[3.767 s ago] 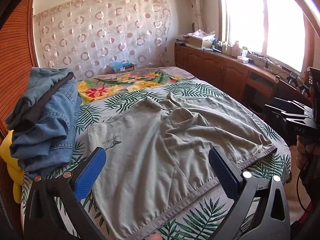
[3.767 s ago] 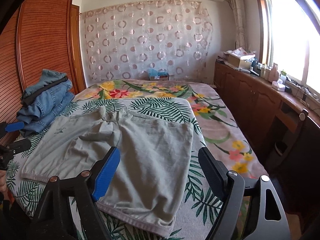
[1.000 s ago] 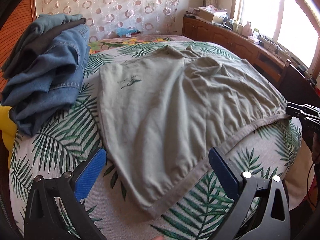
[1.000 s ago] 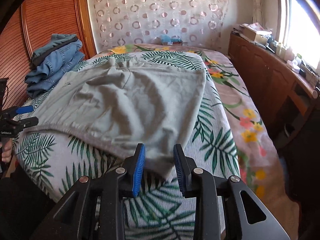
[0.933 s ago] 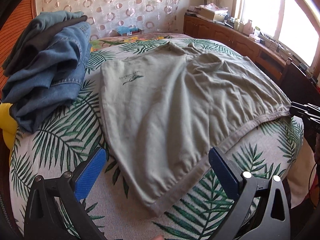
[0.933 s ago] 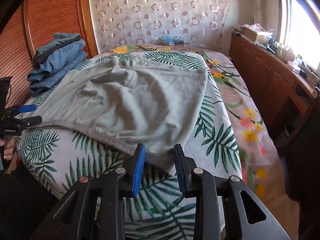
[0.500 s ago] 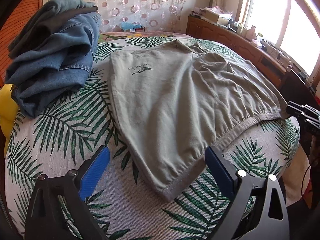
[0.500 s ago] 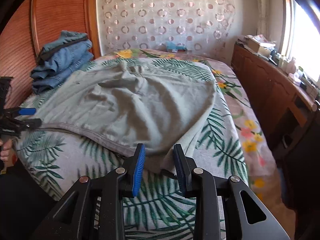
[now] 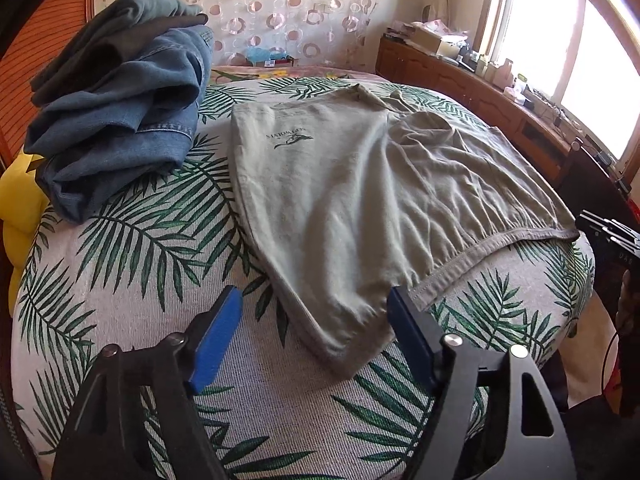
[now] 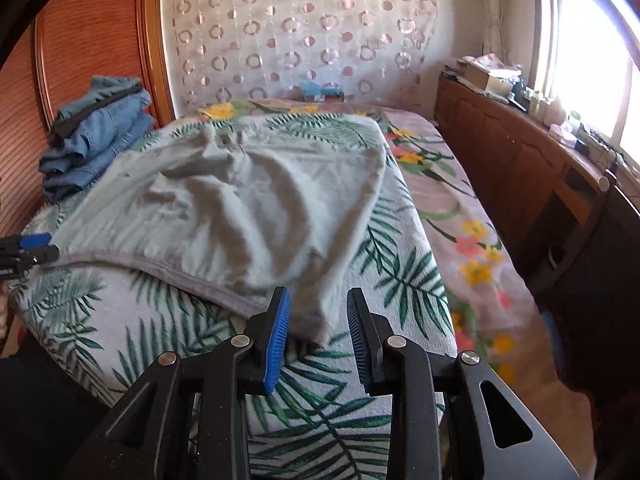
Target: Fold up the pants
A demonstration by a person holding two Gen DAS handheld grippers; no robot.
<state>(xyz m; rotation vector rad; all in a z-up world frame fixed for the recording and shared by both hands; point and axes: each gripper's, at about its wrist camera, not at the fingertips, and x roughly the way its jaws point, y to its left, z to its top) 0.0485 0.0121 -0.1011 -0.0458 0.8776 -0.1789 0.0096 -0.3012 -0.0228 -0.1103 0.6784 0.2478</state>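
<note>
I see the bed [image 9: 120, 264] first, under a grey cover printed with green palm leaves, with a pink floral sheet [image 10: 460, 216] showing along its far side toward the wooden cabinets [image 10: 500, 152]. The pale grey-green cotton pants [image 9: 360, 184] lie spread across the middle of the bed, waistband [image 9: 472, 256] toward me, legs running away toward the circle-patterned curtain [image 10: 304, 28]; the cloth is rumpled near the crotch. A stack of folded blue denim jeans [image 9: 120, 120] sits on the bed beside the pants, against the ribbed wooden wardrobe [image 10: 88, 32]. My left claw [image 9: 312, 332] is spread wide, its blue pads either side of the near waistband corner, gripping nothing that I can see. My right claw [image 10: 316, 320] is narrowed to a small gap around the other waistband corner; the cloth sits between the pads, though I cannot tell whether they pinch it.
</note>
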